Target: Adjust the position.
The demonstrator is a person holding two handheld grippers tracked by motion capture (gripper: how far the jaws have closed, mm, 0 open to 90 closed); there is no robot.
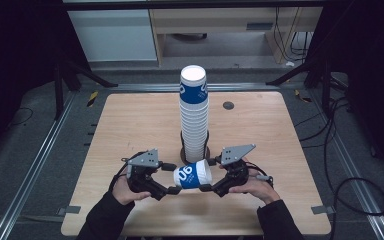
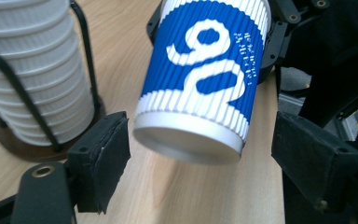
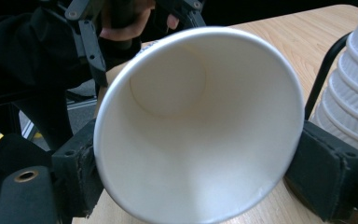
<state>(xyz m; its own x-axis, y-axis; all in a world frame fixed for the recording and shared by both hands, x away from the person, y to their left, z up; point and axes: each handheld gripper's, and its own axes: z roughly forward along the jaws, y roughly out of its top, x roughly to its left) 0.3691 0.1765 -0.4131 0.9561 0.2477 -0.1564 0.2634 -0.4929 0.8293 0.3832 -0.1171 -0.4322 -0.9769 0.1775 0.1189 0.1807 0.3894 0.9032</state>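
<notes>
The right gripper (image 1: 206, 175) pinches 1 blue-and-white cup (image 1: 192, 175) at its rim, held on its side just in front of the cup stack (image 1: 194, 112). The left gripper (image 1: 175, 178) has its jaws spread around the cup's base without touching.

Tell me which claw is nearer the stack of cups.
Right. The right claw holds the loose cup just below the stack of cups; the left claw sits slightly farther left.

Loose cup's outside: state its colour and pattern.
Blue-and-white ribbed cup with white figures; left gripper view shows it best.
</notes>
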